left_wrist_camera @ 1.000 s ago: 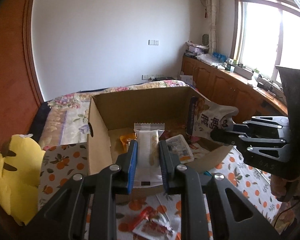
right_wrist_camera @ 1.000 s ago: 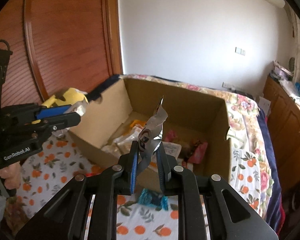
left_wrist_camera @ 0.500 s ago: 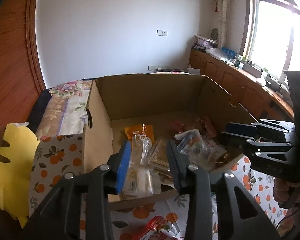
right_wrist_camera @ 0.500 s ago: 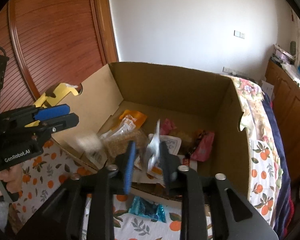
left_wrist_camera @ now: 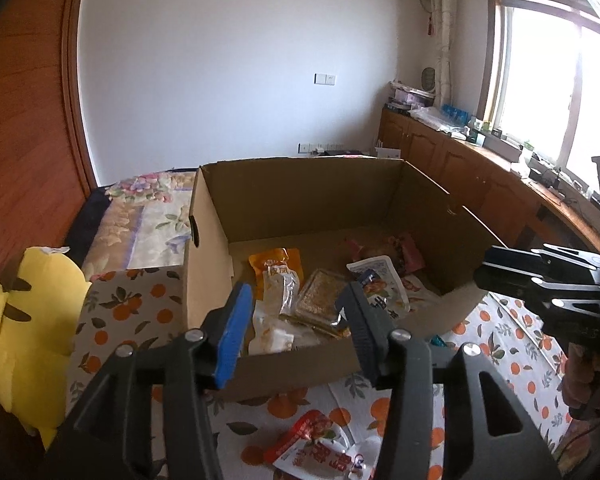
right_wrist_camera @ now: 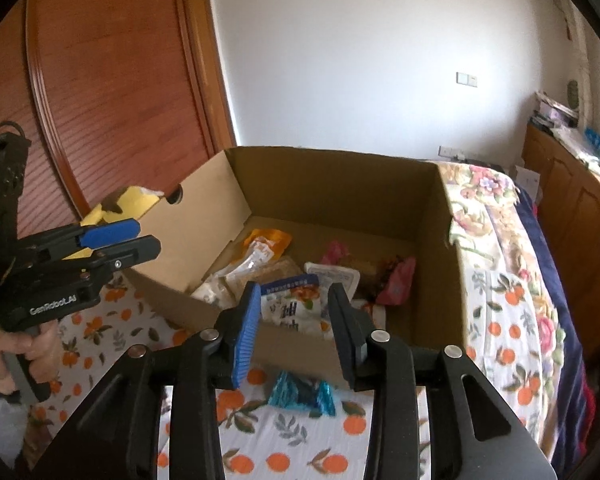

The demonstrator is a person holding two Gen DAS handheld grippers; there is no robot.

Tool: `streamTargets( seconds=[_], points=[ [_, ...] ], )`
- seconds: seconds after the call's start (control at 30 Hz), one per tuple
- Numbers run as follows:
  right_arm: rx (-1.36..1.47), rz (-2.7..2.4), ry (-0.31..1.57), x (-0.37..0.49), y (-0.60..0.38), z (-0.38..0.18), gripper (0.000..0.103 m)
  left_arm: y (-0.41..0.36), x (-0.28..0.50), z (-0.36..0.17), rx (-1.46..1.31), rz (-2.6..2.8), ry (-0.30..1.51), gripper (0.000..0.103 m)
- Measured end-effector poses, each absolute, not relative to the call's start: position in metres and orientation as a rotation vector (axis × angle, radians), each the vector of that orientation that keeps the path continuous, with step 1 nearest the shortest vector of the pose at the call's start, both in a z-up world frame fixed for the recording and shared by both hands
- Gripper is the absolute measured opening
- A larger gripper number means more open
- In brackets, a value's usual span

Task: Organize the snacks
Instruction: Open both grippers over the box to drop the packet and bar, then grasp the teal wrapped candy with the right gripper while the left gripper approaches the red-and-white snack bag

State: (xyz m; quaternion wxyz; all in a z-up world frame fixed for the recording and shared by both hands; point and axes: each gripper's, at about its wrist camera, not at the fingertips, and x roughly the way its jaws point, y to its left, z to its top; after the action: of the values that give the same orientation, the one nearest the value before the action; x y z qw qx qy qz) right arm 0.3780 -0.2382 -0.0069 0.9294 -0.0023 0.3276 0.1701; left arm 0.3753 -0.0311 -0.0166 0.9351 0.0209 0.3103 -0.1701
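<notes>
Snacks [left_wrist_camera: 320, 300] lie in cardboard box [left_wrist_camera: 300, 200]; both grippers' fingers opening, empty.

A plain brown cardboard box [left_wrist_camera: 300, 200] sits on a white bedsheet [right_wrist_camera: 284, 432] printed with oranges and green leaves. Inside lie an orange packet [left_wrist_camera: 274, 260] and a pink wrapper [right_wrist_camera: 398, 282]. A teal wrapper [right_wrist_camera: 300, 394] and a red-and-white packet [left_wrist_camera: 320, 446] lie outside, beside a yellow plush [left_wrist_camera: 28, 332].
</notes>
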Motion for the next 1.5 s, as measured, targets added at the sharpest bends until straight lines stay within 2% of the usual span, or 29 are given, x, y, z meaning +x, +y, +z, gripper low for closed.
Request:
streamTargets(
  seconds=[0.13, 0.4, 0.5, 0.73, 1.3, 1.47, 1.5],
  points=[
    [0.007, 0.336, 0.667, 0.355, -0.245, -0.013, 0.044, -0.029, 0.361, -0.018, 0.036, -0.364, 0.628, 0.050],
    [0.009, 0.324, 0.711, 0.329, -0.249, -0.037, 0.051, -0.025, 0.335, -0.020, 0.047, -0.378, 0.614, 0.058],
    [0.000, 0.318, 0.732, 0.325, -0.247, -0.052, 0.060, -0.022, 0.326, -0.025, 0.037, -0.385, 0.619, 0.061],
    [-0.008, 0.304, 0.796, 0.336, -0.243, -0.085, 0.074, -0.019, 0.310, -0.047, 0.045, -0.389, 0.632, 0.062],
    [-0.060, 0.260, 0.889, 0.384, -0.220, -0.130, 0.074, 0.000, 0.283, -0.082, 0.019, -0.353, 0.691, 0.062],
    [-0.074, 0.223, 0.888, 0.386, -0.220, -0.129, 0.066, 0.001, 0.281, -0.086, 0.013, -0.354, 0.700, 0.062],
    [-0.093, 0.212, 0.888, 0.386, -0.219, -0.129, 0.061, 0.001, 0.281, -0.087, 0.009, -0.354, 0.702, 0.062]
  ],
)
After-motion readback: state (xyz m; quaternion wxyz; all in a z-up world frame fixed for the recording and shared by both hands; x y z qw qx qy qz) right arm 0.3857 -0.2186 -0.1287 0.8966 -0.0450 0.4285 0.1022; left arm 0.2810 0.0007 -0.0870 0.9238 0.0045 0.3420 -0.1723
